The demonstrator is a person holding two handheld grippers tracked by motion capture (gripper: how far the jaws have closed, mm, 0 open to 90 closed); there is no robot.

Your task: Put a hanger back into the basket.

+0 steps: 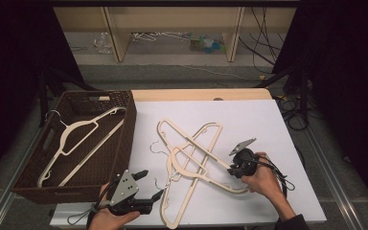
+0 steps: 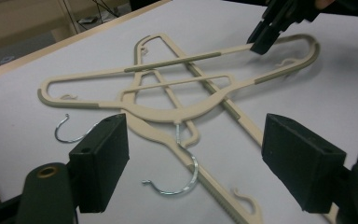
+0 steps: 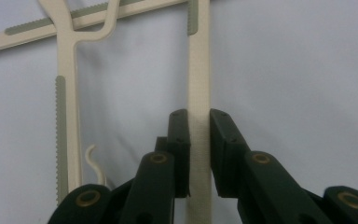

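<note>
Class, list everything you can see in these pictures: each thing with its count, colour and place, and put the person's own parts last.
Woven basket: one, dark brown, left of the table.
Plastic hanger in basket: one, cream, metal hook.
Pile of plastic hangers: cream, metal hooks, overlapping on the white tabletop; looks like three, count uncertain.
White tabletop: one, centre.
Wooden shelf: one, pale, at the back, with oddments underneath.
Left gripper: black, open, near edge.
Right gripper: black, shut on a hanger bar.
Hands: two, at the bottom.

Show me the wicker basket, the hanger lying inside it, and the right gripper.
wicker basket [image 1: 124, 125], high view, on its right wall.
hanger in the basket [image 1: 80, 125], high view, on its upper arm.
right gripper [image 3: 199, 140], right gripper view, between its fingers.
</note>
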